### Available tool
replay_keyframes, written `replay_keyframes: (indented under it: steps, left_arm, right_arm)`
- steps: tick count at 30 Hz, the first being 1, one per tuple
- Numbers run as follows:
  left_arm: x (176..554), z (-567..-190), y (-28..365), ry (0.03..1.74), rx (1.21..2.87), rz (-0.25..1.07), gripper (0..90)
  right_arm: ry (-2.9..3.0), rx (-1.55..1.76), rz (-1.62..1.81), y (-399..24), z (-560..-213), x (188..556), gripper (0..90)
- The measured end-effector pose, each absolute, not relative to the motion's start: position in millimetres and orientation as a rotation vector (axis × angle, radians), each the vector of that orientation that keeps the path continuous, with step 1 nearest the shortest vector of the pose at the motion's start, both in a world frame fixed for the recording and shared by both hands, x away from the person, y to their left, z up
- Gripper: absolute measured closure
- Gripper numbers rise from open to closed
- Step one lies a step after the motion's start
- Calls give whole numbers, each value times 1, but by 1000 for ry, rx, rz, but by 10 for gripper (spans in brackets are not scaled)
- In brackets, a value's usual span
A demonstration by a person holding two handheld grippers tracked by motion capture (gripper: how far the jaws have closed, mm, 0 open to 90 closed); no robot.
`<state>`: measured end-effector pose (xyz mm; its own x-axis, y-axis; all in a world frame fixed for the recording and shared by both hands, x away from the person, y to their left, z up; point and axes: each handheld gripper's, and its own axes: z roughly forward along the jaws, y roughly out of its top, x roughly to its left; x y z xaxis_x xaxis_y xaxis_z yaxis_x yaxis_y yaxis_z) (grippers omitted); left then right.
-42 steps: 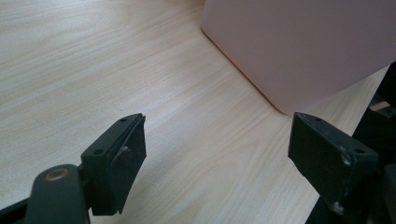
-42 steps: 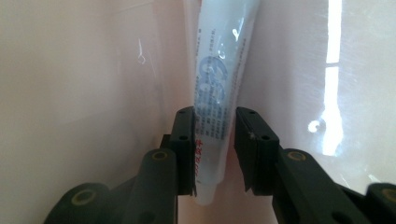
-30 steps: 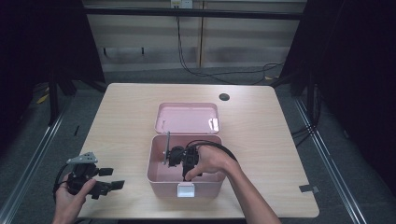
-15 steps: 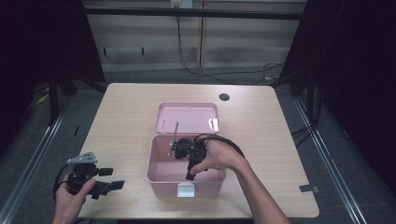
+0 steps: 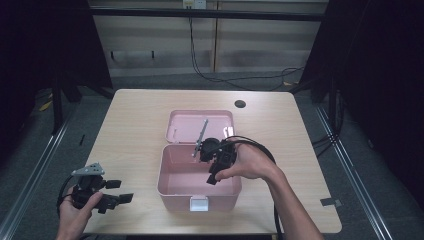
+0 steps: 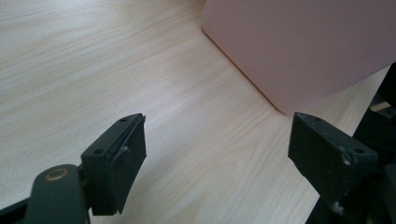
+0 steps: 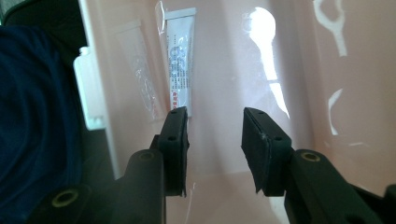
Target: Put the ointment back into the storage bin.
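Observation:
An open pink box (image 5: 172, 187) stands in the middle of the table, its lid (image 5: 185, 125) laid back behind it. My right gripper (image 5: 212, 178) hangs over the box's right half, pointing down toward its front wall, jaws open and holding nothing. In the right gripper view the right gripper (image 7: 215, 116) looks at a white tube (image 7: 180, 60) lying on the pink floor by the front wall, beyond the fingertips. My left gripper (image 5: 120, 191) rests open at the table's front left corner. In the left gripper view the left gripper (image 6: 217, 140) faces the box's outer wall (image 6: 299, 42).
A white latch (image 5: 199, 203) sits on the box's front wall. A dark round hole (image 5: 240, 104) is in the tabletop at the back right. A small grey tab (image 5: 327, 201) lies near the front right edge. The right gripper's cable (image 5: 260, 147) loops over the box's right side.
The right gripper has drifted right and toward the far side over the box. The left gripper has stayed put.

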<state>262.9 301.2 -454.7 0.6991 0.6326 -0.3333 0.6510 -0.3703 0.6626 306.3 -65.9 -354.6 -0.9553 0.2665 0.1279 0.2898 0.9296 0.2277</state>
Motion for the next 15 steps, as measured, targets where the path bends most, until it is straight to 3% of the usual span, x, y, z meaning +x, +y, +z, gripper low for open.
replay_keyframes:
  steps: [15]
  left_arm:
    - [263,-455,301,979,2090,-34,190]
  right_arm:
    - [-3021,-639,-588,-111,-332,288,615]
